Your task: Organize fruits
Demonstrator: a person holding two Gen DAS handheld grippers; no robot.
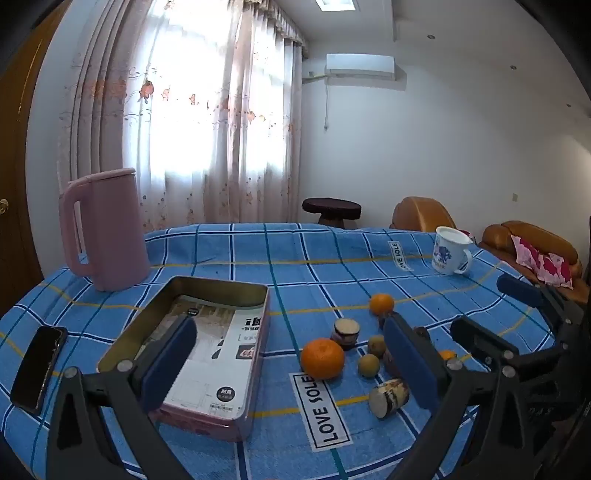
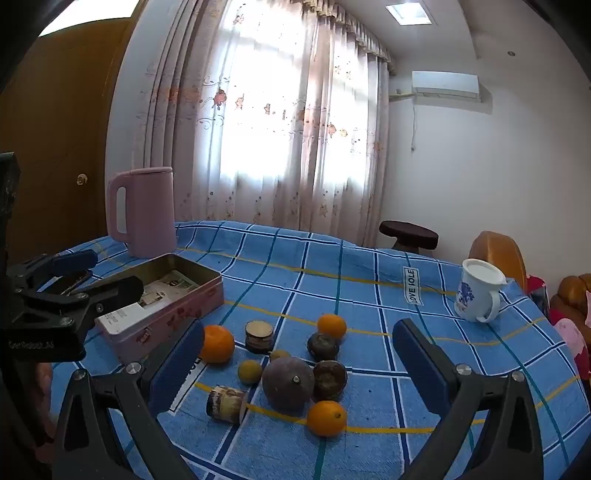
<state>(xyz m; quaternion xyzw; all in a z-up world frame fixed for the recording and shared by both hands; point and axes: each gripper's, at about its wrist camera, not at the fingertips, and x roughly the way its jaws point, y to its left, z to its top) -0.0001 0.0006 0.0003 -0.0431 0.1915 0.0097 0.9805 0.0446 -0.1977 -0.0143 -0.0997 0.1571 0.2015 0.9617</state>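
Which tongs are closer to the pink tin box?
Left. The left tongs hang open right over the near end of the tin box. The right tongs are open over the pile of fruit, off to the box's right.

Bright daylight pours through a tall window [image 1: 207,92] at the far left, veiled by sheer flower-printed curtains [image 2: 280,122], with a brown wooden door [image 2: 55,147] further left. On the white far wall [image 1: 461,147] an air conditioner [image 1: 360,65] hangs high, below a ceiling with a square light panel [image 2: 409,14]. A dark round stool [image 1: 331,208] and tan leather sofa [image 1: 532,236] stand beyond the counter's blue checked cloth [image 1: 314,258].
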